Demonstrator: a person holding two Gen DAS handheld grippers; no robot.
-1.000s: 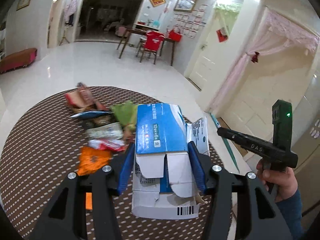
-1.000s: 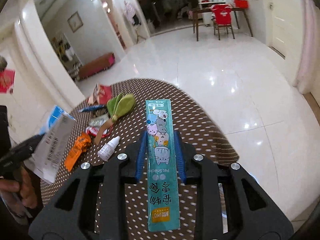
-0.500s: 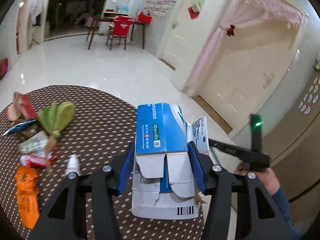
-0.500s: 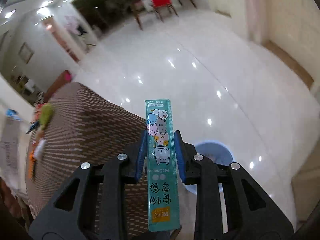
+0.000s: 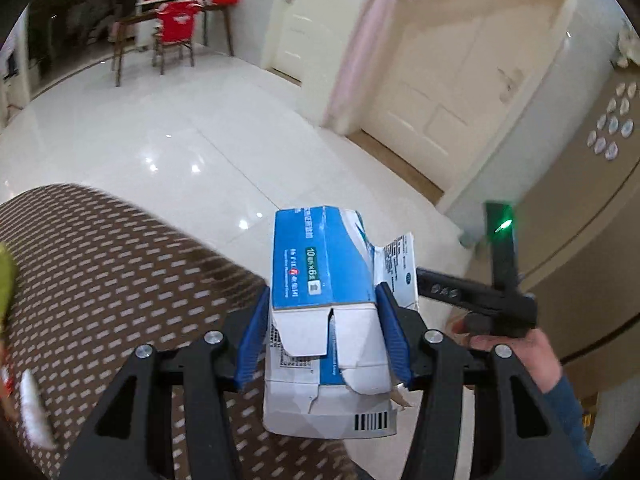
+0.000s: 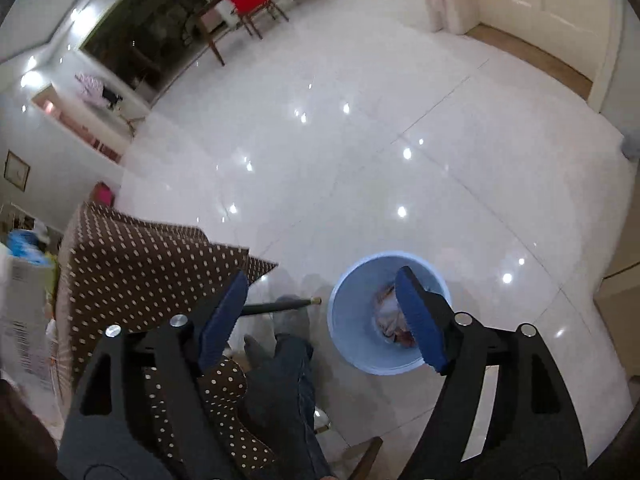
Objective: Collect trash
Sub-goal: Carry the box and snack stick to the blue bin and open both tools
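My left gripper [image 5: 322,336] is shut on a torn blue and white cardboard box [image 5: 324,264] and holds it over the right edge of the brown dotted table [image 5: 100,264]. My right gripper [image 6: 320,312] is open and empty, held above the floor. A light blue trash bin [image 6: 360,356] stands on the floor below it, partly behind the right finger, with trash inside [image 6: 386,312]. The right-hand tool also shows in the left wrist view [image 5: 480,296], to the right of the box.
A white dropper bottle [image 5: 36,412] and a green wrapper [image 5: 6,276] lie at the table's left edge. The brown dotted tablecloth [image 6: 140,264] hangs left of the bin. My leg in jeans [image 6: 288,376] is between table and bin. White tiled floor [image 6: 400,140] lies beyond.
My right gripper has opened; the teal snack sachet it held is gone, and it now looks down at the bin. My left gripper has swung further right with the box.
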